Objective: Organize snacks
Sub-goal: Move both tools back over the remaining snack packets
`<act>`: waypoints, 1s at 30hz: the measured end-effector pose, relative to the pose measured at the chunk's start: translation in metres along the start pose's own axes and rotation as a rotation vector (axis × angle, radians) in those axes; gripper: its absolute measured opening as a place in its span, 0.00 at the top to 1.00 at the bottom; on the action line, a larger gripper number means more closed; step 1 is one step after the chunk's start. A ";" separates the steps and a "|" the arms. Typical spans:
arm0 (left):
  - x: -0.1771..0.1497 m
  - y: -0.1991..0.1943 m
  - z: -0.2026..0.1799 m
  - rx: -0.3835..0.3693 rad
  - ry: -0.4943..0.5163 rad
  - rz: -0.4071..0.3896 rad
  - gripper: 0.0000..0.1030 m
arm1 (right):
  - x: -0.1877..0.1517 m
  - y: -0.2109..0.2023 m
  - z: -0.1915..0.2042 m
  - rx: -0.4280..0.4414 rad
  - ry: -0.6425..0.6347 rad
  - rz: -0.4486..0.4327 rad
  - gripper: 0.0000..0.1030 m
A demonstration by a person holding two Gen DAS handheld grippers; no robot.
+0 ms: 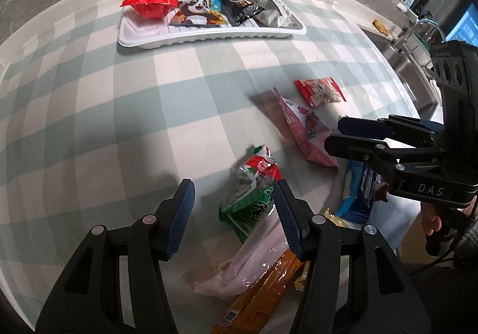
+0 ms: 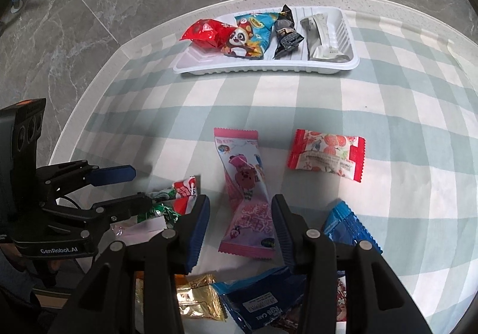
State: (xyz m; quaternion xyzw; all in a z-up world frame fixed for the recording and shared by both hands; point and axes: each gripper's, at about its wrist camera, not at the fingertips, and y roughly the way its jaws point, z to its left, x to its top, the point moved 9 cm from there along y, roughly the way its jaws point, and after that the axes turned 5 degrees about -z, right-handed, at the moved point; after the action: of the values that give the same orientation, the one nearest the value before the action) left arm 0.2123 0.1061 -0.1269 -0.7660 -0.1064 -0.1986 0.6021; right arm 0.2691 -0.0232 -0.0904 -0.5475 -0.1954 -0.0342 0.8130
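A white tray (image 1: 209, 41) (image 2: 269, 69) at the far side of the checked table holds a red packet (image 1: 149, 0), a panda packet (image 1: 198, 8), a black one and a silver one. My left gripper (image 1: 234, 214) (image 2: 142, 186) is open, pointing down over a green-and-red snack packet (image 1: 254, 193) (image 2: 179, 193) that lies by its right finger. My right gripper (image 2: 240, 199) (image 1: 333, 134) is open, and a pink snack packet (image 2: 248, 199) (image 1: 307, 130) lies flat on the cloth between its jaws.
A red strawberry packet (image 2: 327, 154) lies alone to the right. Blue (image 2: 349, 226), gold (image 2: 197, 301), orange (image 1: 263, 295) and pale pink (image 1: 248, 262) packets crowd the near edge. A sink (image 1: 409, 65) lies beyond the table's right side. Stone floor is past the rounded far edge.
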 end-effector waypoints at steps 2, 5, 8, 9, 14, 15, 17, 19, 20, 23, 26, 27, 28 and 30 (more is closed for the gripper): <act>-0.002 0.002 -0.002 -0.004 0.004 0.006 0.49 | -0.001 -0.001 0.000 -0.003 0.001 -0.001 0.55; -0.004 0.003 -0.004 -0.008 0.009 0.013 0.49 | 0.000 -0.002 -0.002 -0.005 0.001 -0.002 0.55; -0.006 0.001 -0.005 -0.022 0.013 0.020 0.49 | -0.001 -0.005 -0.003 -0.003 0.002 -0.003 0.55; -0.008 0.000 -0.005 -0.028 0.017 0.024 0.49 | -0.001 -0.007 -0.003 -0.002 -0.001 -0.005 0.55; -0.022 -0.011 -0.006 -0.062 0.058 0.045 0.49 | -0.008 -0.021 -0.004 -0.015 -0.020 -0.012 0.54; -0.028 -0.014 -0.005 -0.067 0.074 0.055 0.49 | -0.012 -0.026 -0.006 -0.019 -0.022 -0.014 0.54; -0.036 -0.018 -0.004 -0.070 0.099 0.068 0.49 | -0.018 -0.033 -0.009 -0.026 -0.018 -0.014 0.53; -0.044 -0.020 -0.003 -0.075 0.122 0.085 0.49 | -0.025 -0.039 -0.012 -0.034 -0.008 -0.009 0.52; -0.049 -0.020 -0.003 -0.076 0.134 0.093 0.49 | -0.029 -0.042 -0.015 -0.039 0.000 -0.007 0.51; -0.060 -0.019 -0.002 -0.074 0.167 0.117 0.49 | -0.041 -0.048 -0.021 -0.046 0.029 0.007 0.51; -0.065 -0.015 -0.001 -0.070 0.185 0.135 0.49 | -0.051 -0.053 -0.024 -0.036 0.053 0.018 0.51; -0.065 -0.013 -0.001 -0.070 0.190 0.139 0.49 | -0.054 -0.054 -0.023 -0.016 0.070 0.025 0.51; -0.066 -0.012 -0.001 -0.068 0.197 0.144 0.49 | -0.057 -0.055 -0.021 -0.002 0.084 0.032 0.51; -0.067 -0.009 -0.002 -0.064 0.212 0.152 0.49 | -0.065 -0.053 -0.016 0.041 0.113 0.058 0.51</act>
State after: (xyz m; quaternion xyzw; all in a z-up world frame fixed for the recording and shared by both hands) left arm 0.1485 0.1118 -0.1480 -0.7655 0.0225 -0.2354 0.5984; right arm 0.1997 -0.0691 -0.0718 -0.5332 -0.1340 -0.0375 0.8345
